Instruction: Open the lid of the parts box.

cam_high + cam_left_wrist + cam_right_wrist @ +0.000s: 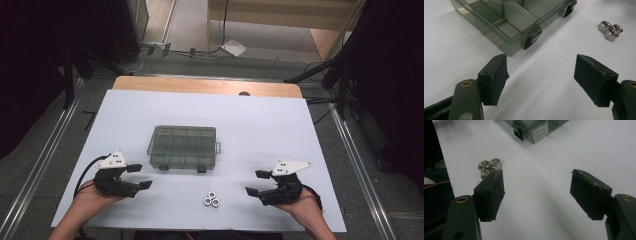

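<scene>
A clear grey compartment box (183, 146) with a shut lid and two black latches lies mid-table; its near corner and latch appear as the box (506, 27) in the left gripper view and the box (534, 128) in the right gripper view. Three metal nuts (211, 199) lie clustered on the white sheet in front of it, also seen as nuts (610, 29) and nuts (489, 167). My left gripper (140, 176) rests at the front left, open and empty. My right gripper (255, 182) rests at the front right, open and empty, pointing toward the nuts.
The white sheet (125, 115) covers a wooden table (200, 85) whose far strip shows bare. Metal rails (45, 160) run along both sides. Cables and a paper scrap (234, 47) lie on the floor beyond.
</scene>
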Motion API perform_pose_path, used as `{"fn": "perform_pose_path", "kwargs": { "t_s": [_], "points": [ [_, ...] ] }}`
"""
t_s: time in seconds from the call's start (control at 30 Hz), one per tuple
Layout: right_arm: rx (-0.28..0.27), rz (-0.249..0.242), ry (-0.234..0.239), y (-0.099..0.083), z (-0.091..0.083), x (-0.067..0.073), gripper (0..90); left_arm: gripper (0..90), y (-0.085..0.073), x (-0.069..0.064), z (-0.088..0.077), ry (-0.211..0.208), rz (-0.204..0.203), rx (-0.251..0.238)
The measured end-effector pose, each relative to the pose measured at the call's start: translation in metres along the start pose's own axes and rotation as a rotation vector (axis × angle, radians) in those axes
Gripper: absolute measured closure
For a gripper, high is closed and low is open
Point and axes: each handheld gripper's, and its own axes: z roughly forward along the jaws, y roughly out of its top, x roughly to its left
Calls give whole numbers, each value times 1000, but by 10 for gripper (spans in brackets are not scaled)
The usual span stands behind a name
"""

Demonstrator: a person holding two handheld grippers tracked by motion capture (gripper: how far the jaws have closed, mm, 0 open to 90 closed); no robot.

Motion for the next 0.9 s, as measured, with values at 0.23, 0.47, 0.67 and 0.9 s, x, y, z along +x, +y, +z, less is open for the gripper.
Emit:
{"fn": "perform_pose_path", "kwargs": {
  "t_s": [0.23,0.47,0.67,0.9],
  "points": [
    [0,36,-21,1,1,-4,256,270,1,-1,0,-3,1,-5],
    [-20,69,-40,3,-1,-5,266,270,2,0,0,-16,-5,-17],
    [-23,62,-37,3,0,-5,264,270,3,-1,-1,-12,-3,-23],
    [-39,75,-38,5,-2,-5,275,270,4,0,-3,11,-2,-32]
  ]
}}
